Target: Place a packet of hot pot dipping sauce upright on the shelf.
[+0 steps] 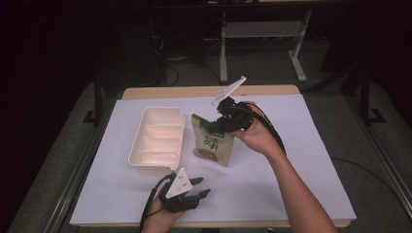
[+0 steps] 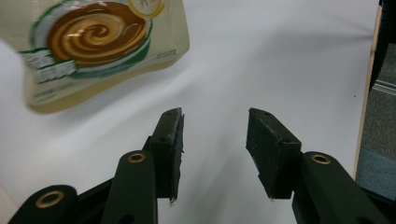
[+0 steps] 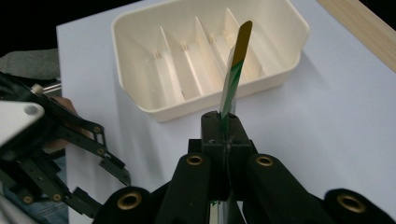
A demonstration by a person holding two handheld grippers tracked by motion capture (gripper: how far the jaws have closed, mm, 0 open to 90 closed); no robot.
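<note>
The right hand-held gripper (image 1: pixel 224 121) is clamped on the top edge of a snack pouch (image 1: pixel 212 141), a cream and green packet printed with a brown swirl. In the right gripper view the jaws are pressed together with the pouch's thin edge (image 3: pixel 236 70) standing up between them. The pouch hangs from that grip just beside the divided tray (image 1: pixel 156 140), on the side away from the counter's left edge, its lower end close to the white counter (image 1: pixel 301 160); whether it touches cannot be told. The tray is a cream container with four compartments, and it stands on the counter. The left hand-held gripper (image 1: pixel 192 193) sits nearer the person than the tray, its jaws apart with nothing between its pads (image 2: pixel 268 149); the pouch (image 2: pixel 93 46) lies beyond them.
</note>
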